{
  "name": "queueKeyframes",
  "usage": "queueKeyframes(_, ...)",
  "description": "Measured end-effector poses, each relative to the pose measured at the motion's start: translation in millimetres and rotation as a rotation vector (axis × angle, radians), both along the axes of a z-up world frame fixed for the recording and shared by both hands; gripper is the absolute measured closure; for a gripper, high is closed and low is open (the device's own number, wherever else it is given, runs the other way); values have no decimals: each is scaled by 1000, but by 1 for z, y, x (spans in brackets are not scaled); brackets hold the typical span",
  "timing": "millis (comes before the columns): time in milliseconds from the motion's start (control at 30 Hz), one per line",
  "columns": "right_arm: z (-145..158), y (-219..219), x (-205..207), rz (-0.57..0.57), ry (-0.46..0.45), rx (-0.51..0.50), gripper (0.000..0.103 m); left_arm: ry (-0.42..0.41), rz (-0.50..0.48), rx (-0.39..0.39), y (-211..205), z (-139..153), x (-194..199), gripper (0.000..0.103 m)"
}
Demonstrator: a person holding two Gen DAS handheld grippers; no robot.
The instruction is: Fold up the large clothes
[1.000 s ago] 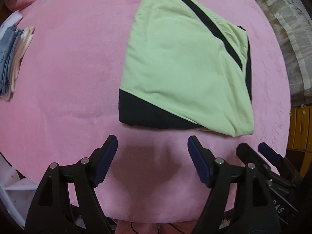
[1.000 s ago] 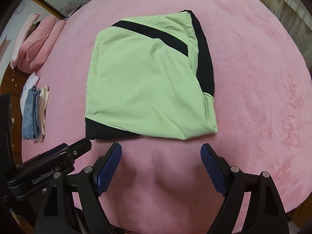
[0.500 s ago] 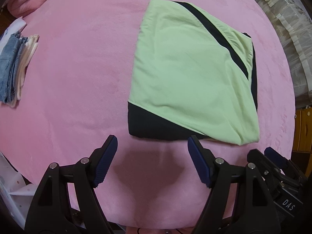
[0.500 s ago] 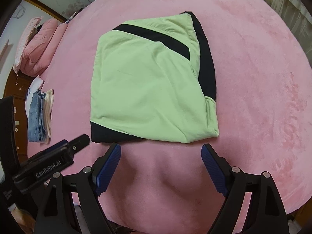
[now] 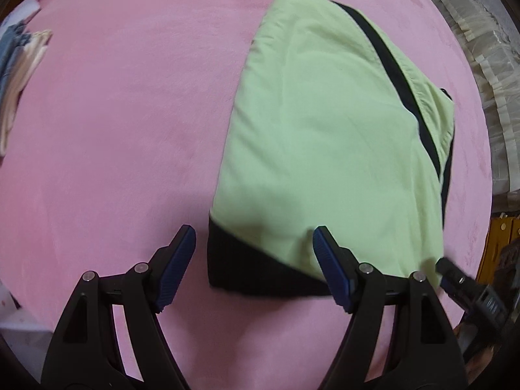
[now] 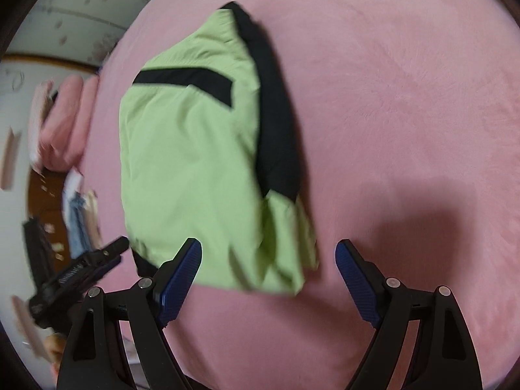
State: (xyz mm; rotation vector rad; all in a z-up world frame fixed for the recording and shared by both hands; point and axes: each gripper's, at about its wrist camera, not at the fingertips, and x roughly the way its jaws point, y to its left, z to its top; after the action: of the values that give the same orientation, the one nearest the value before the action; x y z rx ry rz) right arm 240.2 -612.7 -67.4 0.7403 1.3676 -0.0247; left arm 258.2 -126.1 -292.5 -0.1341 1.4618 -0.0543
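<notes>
The left gripper (image 5: 253,256) and the right gripper (image 6: 268,271) are both seen released, nothing grasped, and have been brought lower and nearer since the earlier frame. The folded garment (image 5: 325,136), light green with black bands, is laid flat on the pink bed cover (image 5: 113,113); its near corners now lie between the spread jaws. Both grippers are pointed downward.
</notes>
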Motion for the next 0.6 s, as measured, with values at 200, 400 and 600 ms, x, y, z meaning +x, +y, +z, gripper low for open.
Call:
queueKeyframes(200, -38, -39, 22, -88, -70, 246, 18, 32, -21, -103, 8, -26, 27, 29)
queueKeyframes(400, -52, -46, 57, -37, -122, 322, 36, 27, 18, -184, 19, -44, 54, 29)
queueKeyframes(600, -62, -38, 95, 45, -155, 363, 43, 18, 30, -177, 17, -52, 86, 24)
